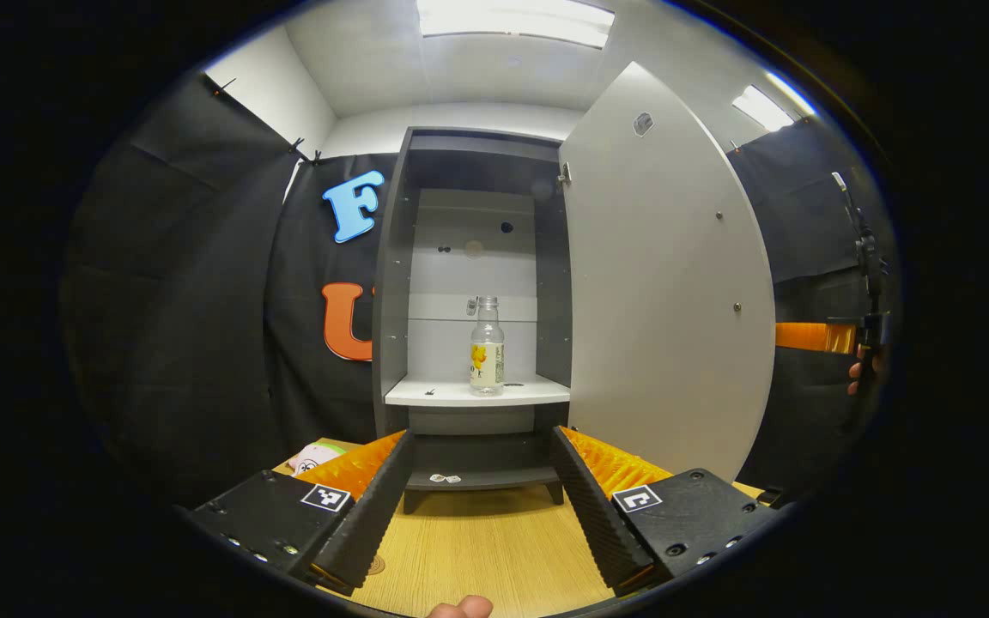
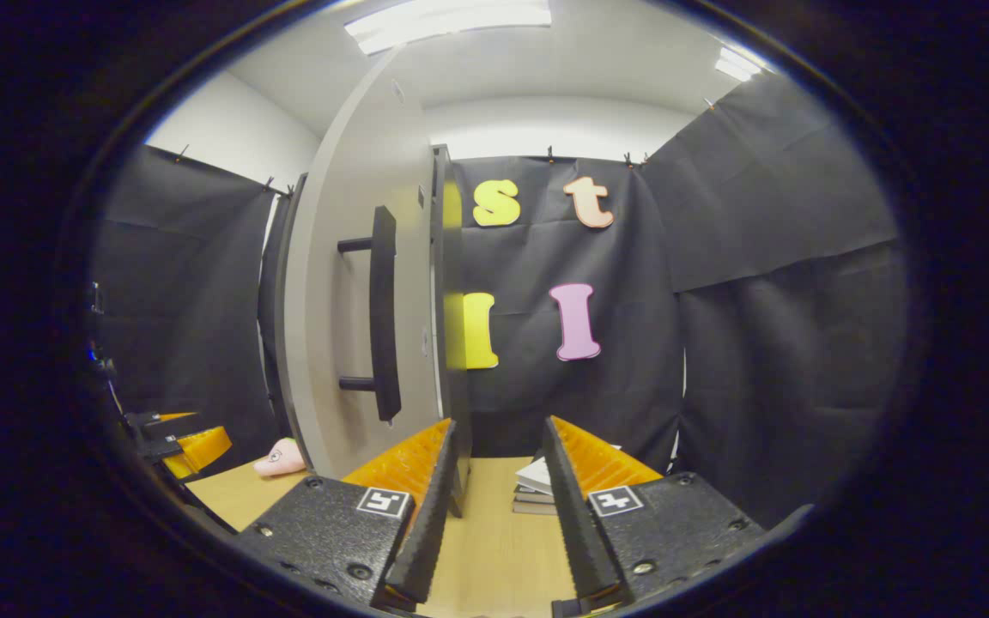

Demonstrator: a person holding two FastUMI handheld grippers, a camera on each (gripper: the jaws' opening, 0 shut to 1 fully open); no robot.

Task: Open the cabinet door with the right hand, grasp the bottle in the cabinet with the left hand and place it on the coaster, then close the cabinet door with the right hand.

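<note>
a wooden desk (image 1: 494, 549) carries a tall grey cabinet (image 1: 391, 283) at its far edge. the cabinet's door (image 1: 666, 292) stands swung wide open to the right, its handle (image 2: 385, 313) on the outer face. a clear bottle (image 1: 487, 346) stands upright on the middle shelf (image 1: 443, 393), near that shelf's front edge. the left tongs (image 1: 482, 506) hover over the desk, aimed at the bottle, spread wide and empty. the right tongs (image 2: 494, 515) sit by the door's free edge, parted, gripping nothing. opening looks done; grasping, placing and closing remain.
</note>
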